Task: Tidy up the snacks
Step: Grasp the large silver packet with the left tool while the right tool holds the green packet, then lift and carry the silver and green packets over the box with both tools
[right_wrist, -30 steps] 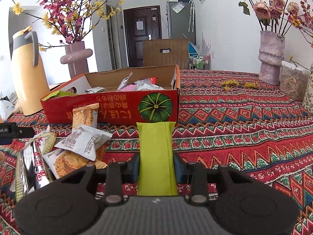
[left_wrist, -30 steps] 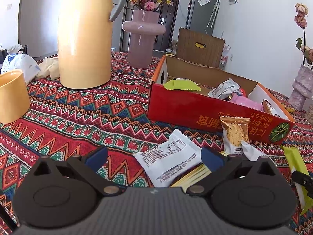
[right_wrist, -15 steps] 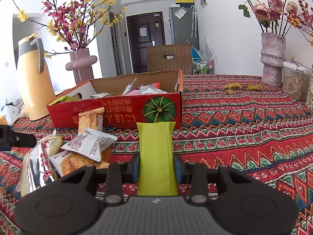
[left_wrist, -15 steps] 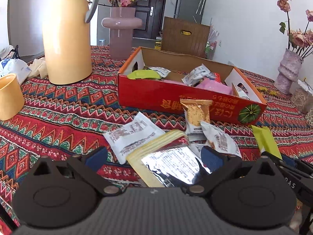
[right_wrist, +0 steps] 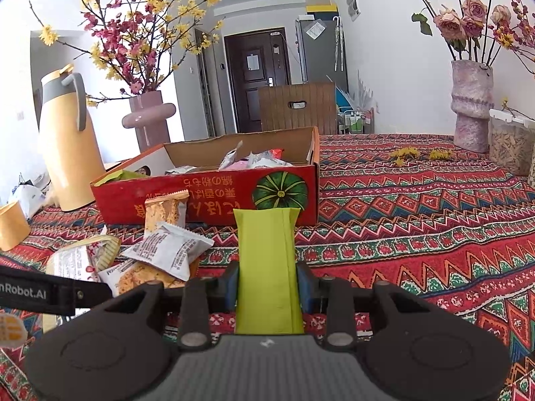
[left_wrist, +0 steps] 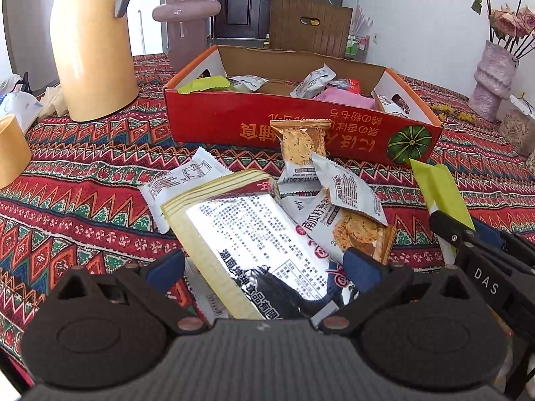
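Note:
My right gripper (right_wrist: 267,282) is shut on a green snack packet (right_wrist: 267,260), held above the patterned tablecloth in front of the red cardboard box (right_wrist: 214,197). In the left wrist view the same green packet (left_wrist: 438,187) shows at the right. My left gripper (left_wrist: 264,267) is open, with a large silver and cream snack bag (left_wrist: 247,234) lying between its fingers. Several loose packets lie beyond it: a white one (left_wrist: 187,177), a cracker packet (left_wrist: 302,143) leaning on the red box (left_wrist: 301,127), and a grey one (left_wrist: 347,190). The box holds several snacks.
A yellow thermos jug (left_wrist: 93,43) and a mauve vase (left_wrist: 185,23) stand behind the box at the left. A yellow cup (left_wrist: 10,150) sits at the far left. A textured vase (right_wrist: 471,110) and a jar (right_wrist: 511,147) stand at the right.
My left gripper has pulled back and moved right over the pile, so the silver bag now lies between its open fingers. My right gripper has risen a little with the green packet.

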The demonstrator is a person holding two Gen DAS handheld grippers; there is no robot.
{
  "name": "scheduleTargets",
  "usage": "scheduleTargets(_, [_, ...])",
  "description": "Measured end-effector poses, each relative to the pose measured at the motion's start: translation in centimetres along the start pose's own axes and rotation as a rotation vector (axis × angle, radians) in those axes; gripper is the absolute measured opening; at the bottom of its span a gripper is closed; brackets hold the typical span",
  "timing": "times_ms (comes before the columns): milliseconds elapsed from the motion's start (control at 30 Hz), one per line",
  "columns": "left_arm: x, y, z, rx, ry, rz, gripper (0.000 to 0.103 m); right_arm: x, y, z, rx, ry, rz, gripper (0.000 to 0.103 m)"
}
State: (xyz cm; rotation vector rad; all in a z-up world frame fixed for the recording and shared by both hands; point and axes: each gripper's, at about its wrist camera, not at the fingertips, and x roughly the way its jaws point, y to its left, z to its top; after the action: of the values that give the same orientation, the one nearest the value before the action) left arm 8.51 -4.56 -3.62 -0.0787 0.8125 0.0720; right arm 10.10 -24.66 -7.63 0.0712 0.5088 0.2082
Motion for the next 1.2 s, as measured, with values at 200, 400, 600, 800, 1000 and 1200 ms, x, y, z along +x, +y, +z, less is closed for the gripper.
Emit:
scheduleTargets(200, [-0.7,1.1,-0.3,0.066,-0.015,-0.008,0.09,-0.1,0.0,0.0,-0.002,-0.004,0.006,0.034])
scheduleTargets(400, [-1.4,2.6,0.0,0.129,-0.028,-0.01,0.068,-0.1,0.1,0.0,-0.003,-0.004,0.006,0.034])
scheduleTargets(600, [-1.6,3.4,0.4,0.108,-0.041,-0.009,0.071,-0.1,0.1,0.0,-0.004,-0.003,0.004,0.034])
scheduleTargets(800, [-0.9,2.2,0.1,0.113,-0.054,0.01,0.089,0.0,0.2,-0.1,-0.007,-0.002,-0.001,0.034])
scheduleTargets(1000, [-0.2,1.9,-0.1,0.127,-0.04,0.014,0.053,0.0,0.3,-0.1,-0.011,0.0,-0.005,0.034])
scheduleTargets(1200, [-1.1,2.5,-0.3,0.145,-0.074,0.018,0.028,0.0,0.3,-0.1,-0.015,0.002,-0.009,0.034])
